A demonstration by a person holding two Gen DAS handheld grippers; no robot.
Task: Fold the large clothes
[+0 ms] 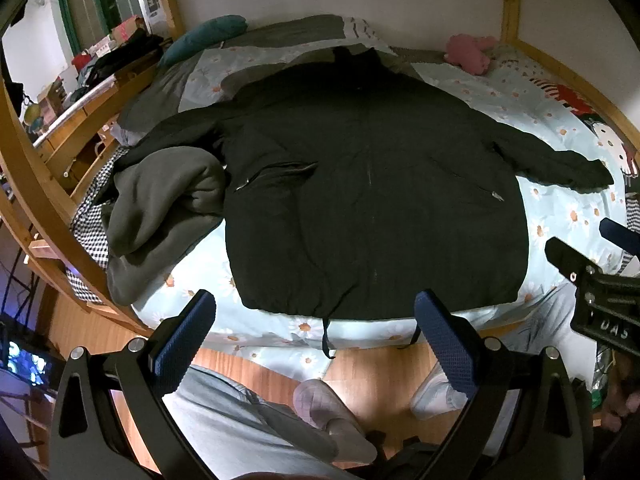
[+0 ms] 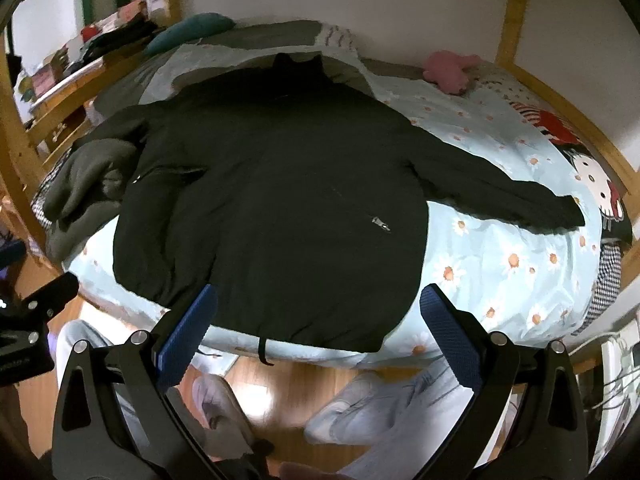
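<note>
On the bed in front of you, the black jacket point(image 1: 372, 184) lies spread flat with its collar toward the far wall and its hem along the near edge of the mattress. Its drawcord point(image 1: 326, 338) hangs over that edge toward the floor. The sleeve on your right point(image 1: 560, 160) stretches out across the daisy-print sheet point(image 1: 560, 208); the sleeve on your left runs under a bunched grey fleece garment point(image 1: 160, 216) that sits beside the jacket's body at the bed's left side. In the right wrist view the same jacket point(image 2: 272, 208) fills the middle, with a zipper pull point(image 2: 380, 224) showing near its right pocket.

Your left claw point(image 1: 314, 344) is spread wide with nothing between its blue pads, and it hangs just short of the hem, over the floor. Your right claw point(image 2: 318, 336) is likewise wide open and empty, its tips in front of the hem's right half. The left wrist view catches the right claw's tips at its right edge.

Farther out, a pink plush toy point(image 1: 470, 54) rests near the wall at the back right, a teal pillow point(image 1: 204, 36) at the back left, and a cartoon cat cushion point(image 1: 612, 140) at the far right. The wooden bed frame point(image 1: 36, 168) curves round the left side. Below, you see your jeans and slippers on the wooden floor point(image 1: 372, 372).
</note>
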